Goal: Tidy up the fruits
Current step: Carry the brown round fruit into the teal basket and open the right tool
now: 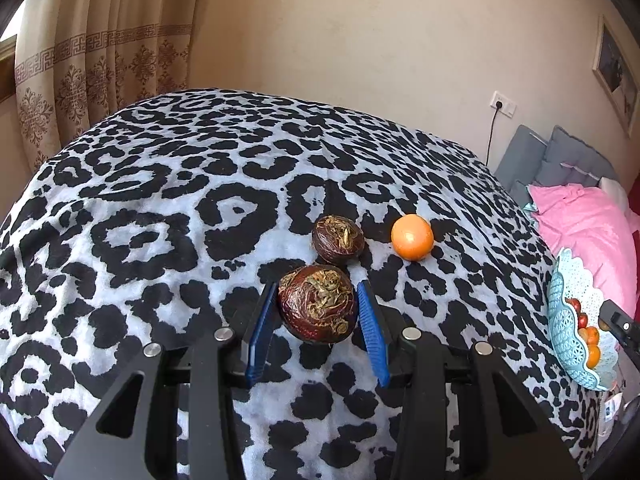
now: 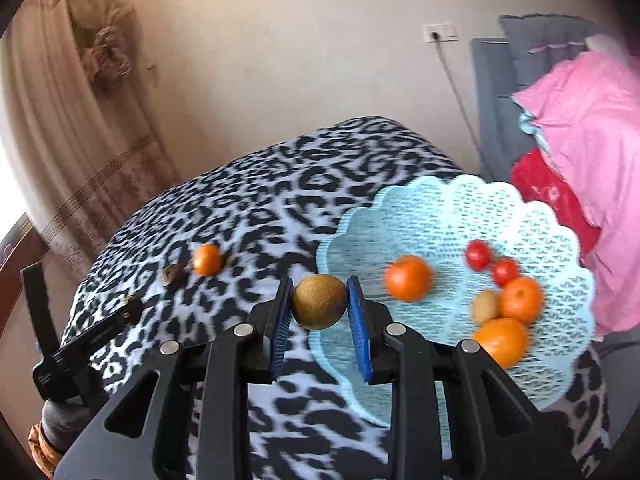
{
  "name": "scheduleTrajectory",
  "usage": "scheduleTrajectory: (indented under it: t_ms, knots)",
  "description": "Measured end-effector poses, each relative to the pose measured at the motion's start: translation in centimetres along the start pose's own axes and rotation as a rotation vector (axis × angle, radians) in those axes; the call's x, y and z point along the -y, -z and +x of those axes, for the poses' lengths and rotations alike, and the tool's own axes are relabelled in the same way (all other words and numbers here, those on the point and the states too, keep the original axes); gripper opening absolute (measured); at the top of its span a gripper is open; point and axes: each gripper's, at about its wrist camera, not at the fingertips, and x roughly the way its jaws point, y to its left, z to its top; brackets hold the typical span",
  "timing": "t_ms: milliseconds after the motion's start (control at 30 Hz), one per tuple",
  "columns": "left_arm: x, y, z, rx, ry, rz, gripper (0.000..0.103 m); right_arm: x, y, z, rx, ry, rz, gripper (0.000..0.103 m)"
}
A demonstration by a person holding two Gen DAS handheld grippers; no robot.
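Two fruits are in hand at once. The right gripper (image 2: 319, 307) has its blue fingers (image 2: 357, 320) pinching a brown kiwi (image 2: 319, 301), poised over the near-left rim of the pale blue scalloped basket (image 2: 460, 216). The left gripper (image 1: 318, 307) pinches a dark, wrinkled passion fruit (image 1: 318, 305) just above the leopard-print bed cover (image 1: 160, 208).

The step looks like carrying fruit to the basket, which already holds tangerines, two cherry tomatoes and a small kiwi (image 2: 485, 306). The right hand's next move likely calls for going further over the basket, toward 2 o'clock, then spreading the fingers low.

The held kiwi's long axis runs across the fingers, roughly 9 to 3 o'clock. The held passion fruit is almost round, its scarred patch facing the camera.

Another passion fruit (image 1: 338, 239) and a tangerine (image 1: 412, 237) wait on the bed, at 12 and 1 o'clock from the left gripper.
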Motion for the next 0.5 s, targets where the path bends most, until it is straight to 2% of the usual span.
scheduleTrajectory:
  t_ms: [233, 500]
  knots:
    - [0.1, 0.1, 0.0, -0.001, -0.002, 0.005, 0.041, 2.7, 1.0, 0.7, -0.036, 0.047, 0.045, 0.028]
    - [0.2, 0.3, 0.1, -0.004, -0.003, 0.011, 0.041, 3.1, 1.5, 1.6, -0.058, 0.046, 0.062, 0.028]
